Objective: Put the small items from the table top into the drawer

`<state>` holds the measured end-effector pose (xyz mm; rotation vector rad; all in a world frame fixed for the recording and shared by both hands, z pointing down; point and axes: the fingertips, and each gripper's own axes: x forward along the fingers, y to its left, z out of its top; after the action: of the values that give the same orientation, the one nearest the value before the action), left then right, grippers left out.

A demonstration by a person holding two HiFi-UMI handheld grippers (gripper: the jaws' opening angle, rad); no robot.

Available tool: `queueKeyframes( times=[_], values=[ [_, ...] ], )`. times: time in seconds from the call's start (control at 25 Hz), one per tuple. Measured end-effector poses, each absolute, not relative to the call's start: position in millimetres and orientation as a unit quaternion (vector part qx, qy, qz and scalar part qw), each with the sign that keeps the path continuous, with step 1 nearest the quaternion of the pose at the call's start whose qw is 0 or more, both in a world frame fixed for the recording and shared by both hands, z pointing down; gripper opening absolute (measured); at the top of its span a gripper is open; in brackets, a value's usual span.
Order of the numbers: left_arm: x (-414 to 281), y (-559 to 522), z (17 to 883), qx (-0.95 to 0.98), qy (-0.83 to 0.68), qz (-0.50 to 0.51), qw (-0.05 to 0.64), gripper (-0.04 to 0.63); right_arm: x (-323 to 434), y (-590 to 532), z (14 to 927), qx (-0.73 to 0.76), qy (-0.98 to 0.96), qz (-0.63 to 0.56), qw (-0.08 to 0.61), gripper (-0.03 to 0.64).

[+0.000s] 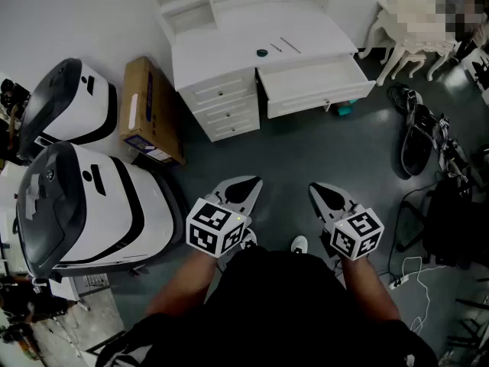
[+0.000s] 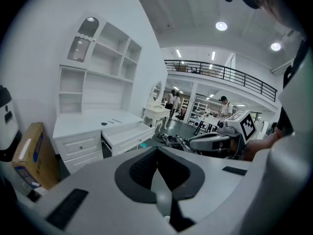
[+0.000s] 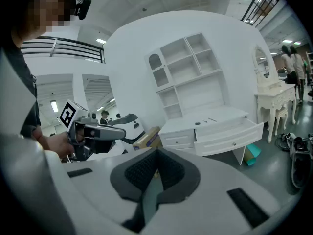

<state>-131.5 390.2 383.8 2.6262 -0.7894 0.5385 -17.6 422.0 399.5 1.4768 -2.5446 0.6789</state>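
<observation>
Room: grey floor is spreading below a white desk (image 1: pixel 229 52) in the upper middle of the frame, with a cardboard box (image 1: pixel 149 109) leaning at its left.
Drawer: the drawer (image 1: pixel 317 82) is standing pulled open at the desk's right front, looking empty from the head view.
Small items: a dark round piece (image 1: pixel 262 52) and two thin sticks (image 1: pixel 289 45) are lying on the desk top, just behind the open drawer.
Handling: all three are probably weighing very little. The sticks are likely rolling easily, so pinching them across the middle seems best. The round piece is sitting low and flat, so gripping it by its edges looks safest.
Left gripper: the left gripper (image 1: pixel 246 187) is hanging at lower centre, jaws together, gripping nothing.
Right gripper: the right gripper (image 1: pixel 321 192) is hanging beside it, jaws likewise together and empty.
Gap: the items are lying well apart from both grippers, straight up the frame.
</observation>
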Motion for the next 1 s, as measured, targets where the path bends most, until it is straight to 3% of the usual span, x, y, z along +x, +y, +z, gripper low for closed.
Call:
queueKeyframes(
  times=[1.0],
  values=[
    [-134.6,400.7,395.3,0.925,-0.273,0.194,0.179,0.003,-32.1,423.3,398.4,0.479,-0.848,0.220,0.046,0.028]
  ],
)
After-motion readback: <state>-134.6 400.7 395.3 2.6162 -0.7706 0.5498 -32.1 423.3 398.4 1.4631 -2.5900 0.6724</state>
